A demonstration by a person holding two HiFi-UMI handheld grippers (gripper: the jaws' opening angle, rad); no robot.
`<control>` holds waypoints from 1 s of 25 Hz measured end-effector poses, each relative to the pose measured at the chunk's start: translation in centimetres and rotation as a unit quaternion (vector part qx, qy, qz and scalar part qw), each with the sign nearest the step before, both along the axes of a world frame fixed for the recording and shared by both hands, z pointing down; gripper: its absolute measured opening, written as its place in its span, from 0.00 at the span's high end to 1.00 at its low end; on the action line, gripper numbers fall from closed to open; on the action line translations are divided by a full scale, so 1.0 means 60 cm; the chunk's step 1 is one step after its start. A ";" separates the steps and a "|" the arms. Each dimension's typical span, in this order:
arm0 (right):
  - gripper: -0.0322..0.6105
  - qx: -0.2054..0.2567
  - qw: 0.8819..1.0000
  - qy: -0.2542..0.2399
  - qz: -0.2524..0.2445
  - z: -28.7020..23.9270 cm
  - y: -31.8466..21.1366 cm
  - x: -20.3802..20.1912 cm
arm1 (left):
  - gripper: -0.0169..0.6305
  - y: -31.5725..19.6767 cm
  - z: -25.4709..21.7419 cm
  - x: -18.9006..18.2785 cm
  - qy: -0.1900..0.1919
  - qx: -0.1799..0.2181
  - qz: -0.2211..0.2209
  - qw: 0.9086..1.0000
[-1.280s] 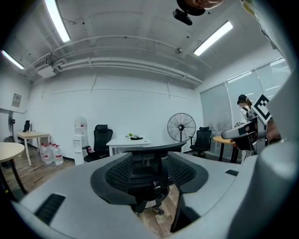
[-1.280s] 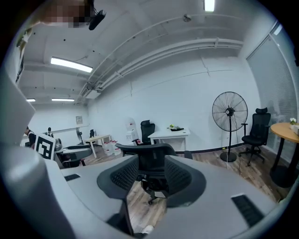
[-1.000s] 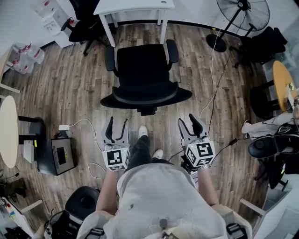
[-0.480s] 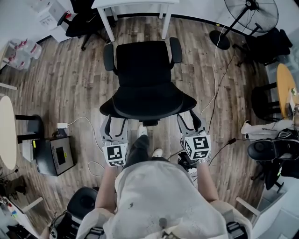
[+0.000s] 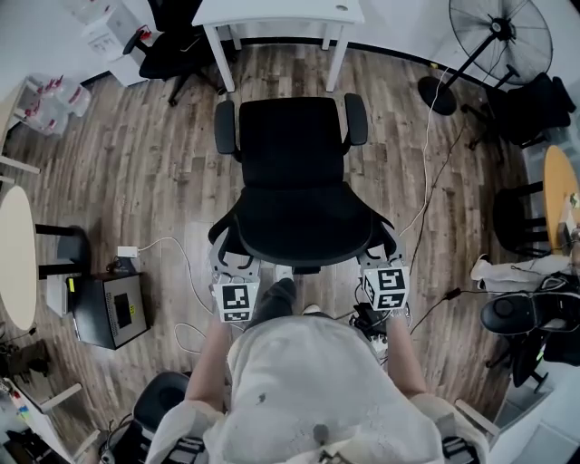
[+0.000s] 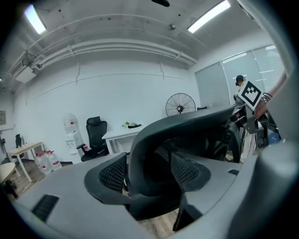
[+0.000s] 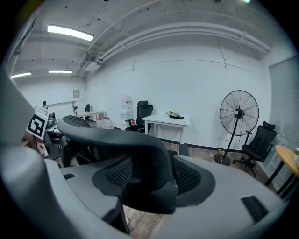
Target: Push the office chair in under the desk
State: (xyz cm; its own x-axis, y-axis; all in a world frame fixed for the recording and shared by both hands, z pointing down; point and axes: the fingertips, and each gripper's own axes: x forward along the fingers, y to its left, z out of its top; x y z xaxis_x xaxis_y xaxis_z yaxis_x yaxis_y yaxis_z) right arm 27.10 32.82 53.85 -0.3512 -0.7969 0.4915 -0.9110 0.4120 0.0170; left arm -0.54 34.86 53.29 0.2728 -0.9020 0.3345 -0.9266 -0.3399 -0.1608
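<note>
**Plank floor to the desk: chair back already between both sets of jaws**

Plank floor (image 5: 136, 181) underfoot, white desk (image 5: 272, 11) against the far wall, at the top edge of the head view. Office chair (image 5: 292, 136) between person and desk, seat facing the desk. Front of the seat short of the desk legs (image 5: 215, 59), so not yet pushed in. Backrest rim (image 5: 299, 249) on the person's side, curved, running side to side across the line of push.

Left gripper (image 5: 234, 261) at the left end of the backrest rim, right gripper (image 5: 381, 258) at its right end. About level with each other, neither nearer. Jaws of both just been opening, now spread wide. Along the left gripper: backrest rim (image 6: 187, 126) standing in the gap between the pads (image 6: 108, 175), straddled, not squeezed. Same along the right gripper: backrest rim (image 7: 121, 137) filling the gap between its pads (image 7: 189, 179), released, no clamp.

Key relation: desk straight ahead of the fingers, beyond the chair, along the chair's back-to-front axis. Push therefore forward through the backrest rim, both hands evenly, otherwise likely to swivel off line. Judging from the head view, chair set slightly right of the gap between the desk legs. Right armrest (image 5: 355, 118) apparently close to the line of the right leg, though hard to trust through so steep and wide a lens. Probably a small steer to the left needed while rolling in.
</note>
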 end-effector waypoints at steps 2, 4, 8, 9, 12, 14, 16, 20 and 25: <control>0.53 -0.004 1.000 0.002 -0.001 0.007 -0.011 -0.012 | 0.50 -0.012 0.000 -0.009 -0.001 0.001 0.007 1.000; 0.52 -0.009 1.000 0.003 -0.001 0.014 -0.019 -0.020 | 0.50 -0.024 0.000 -0.014 -0.005 0.003 0.012 1.000; 0.52 -0.012 1.000 0.006 0.004 0.020 -0.038 -0.026 | 0.50 -0.049 0.000 -0.020 -0.005 0.005 0.020 1.000; 0.52 -0.011 1.000 0.006 0.005 0.020 -0.044 -0.029 | 0.50 -0.055 0.000 -0.023 -0.005 0.006 0.022 1.000; 0.51 -0.008 1.000 0.004 0.005 0.023 -0.063 -0.038 | 0.49 -0.074 0.002 -0.028 0.001 0.008 0.032 0.999; 0.51 -0.006 1.000 0.001 0.000 0.023 -0.071 -0.043 | 0.49 -0.083 0.002 -0.029 0.010 0.010 0.040 0.999; 0.51 -0.004 1.000 -0.006 -0.007 0.022 -0.076 -0.047 | 0.49 -0.087 0.001 -0.030 0.022 0.012 0.049 0.998; 0.50 0.001 0.999 -0.029 -0.017 0.024 -0.086 -0.059 | 0.49 -0.094 0.004 -0.043 0.053 0.017 0.058 0.997; 0.48 0.010 0.999 -0.049 -0.018 0.022 -0.103 -0.063 | 0.49 -0.109 0.001 -0.048 0.048 0.019 0.064 0.997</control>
